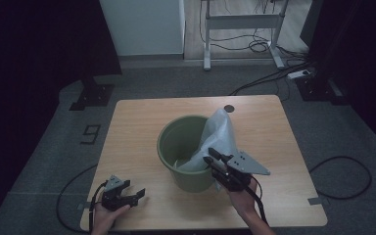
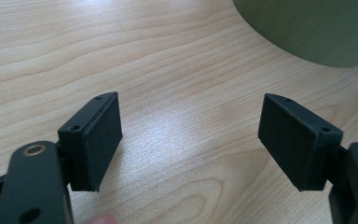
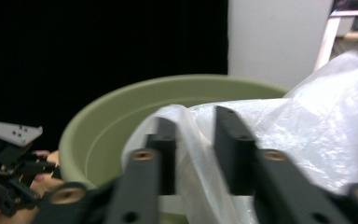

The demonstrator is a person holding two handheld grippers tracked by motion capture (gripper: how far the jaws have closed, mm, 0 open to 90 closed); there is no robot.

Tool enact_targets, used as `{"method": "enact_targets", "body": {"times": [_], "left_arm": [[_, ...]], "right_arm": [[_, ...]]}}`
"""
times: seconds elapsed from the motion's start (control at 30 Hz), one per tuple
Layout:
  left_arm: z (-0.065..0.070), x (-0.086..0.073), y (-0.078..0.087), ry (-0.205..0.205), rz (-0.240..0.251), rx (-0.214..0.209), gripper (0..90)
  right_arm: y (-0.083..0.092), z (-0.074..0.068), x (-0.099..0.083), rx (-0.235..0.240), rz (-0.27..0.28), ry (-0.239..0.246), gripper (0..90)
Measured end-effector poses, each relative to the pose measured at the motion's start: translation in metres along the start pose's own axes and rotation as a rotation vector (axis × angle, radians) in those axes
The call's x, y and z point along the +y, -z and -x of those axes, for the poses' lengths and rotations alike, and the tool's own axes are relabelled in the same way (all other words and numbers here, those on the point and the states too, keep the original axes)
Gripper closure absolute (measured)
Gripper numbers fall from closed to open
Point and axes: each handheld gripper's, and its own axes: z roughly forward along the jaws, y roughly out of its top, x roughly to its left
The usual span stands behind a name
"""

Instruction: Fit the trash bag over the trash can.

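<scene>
While its lower end sits inside the green bucket (image 1: 183,152) at the worktop's (image 1: 137,127) middle, the clear plastic bag (image 1: 219,134) rises slanting toward the far right corner. Right tongs (image 1: 211,159) stand partly open at the bucket's near-right rim, bag film between the jaws; whether they pinch it is blurred. Left tongs (image 1: 136,195) rest wide open, empty, near the front left corner, bare wood around them.
</scene>
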Motion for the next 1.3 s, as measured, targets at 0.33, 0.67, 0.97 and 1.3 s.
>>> {"method": "enact_targets", "body": {"times": [0.33,0.67,0.97,1.3], "left_arm": [[-0.001,-0.001,0.001,0.009,0.005,0.008,21.4],[-0.001,-0.001,-0.001,0.005,-0.006,0.010,21.4],[-0.005,-0.002,0.002,0.016,0.006,0.008,21.4],[-0.002,-0.002,0.000,0.007,-0.001,0.007,21.4]], "right_arm": [[0.052,0.000,0.000,-0.079,0.083,-0.014,36.4],[0.028,0.001,-0.002,-0.034,-0.010,0.033,46.9],[0.000,-0.011,0.010,0.015,-0.110,0.041,37.1],[0.041,-0.023,0.016,0.069,-0.040,0.043,25.5]]}}
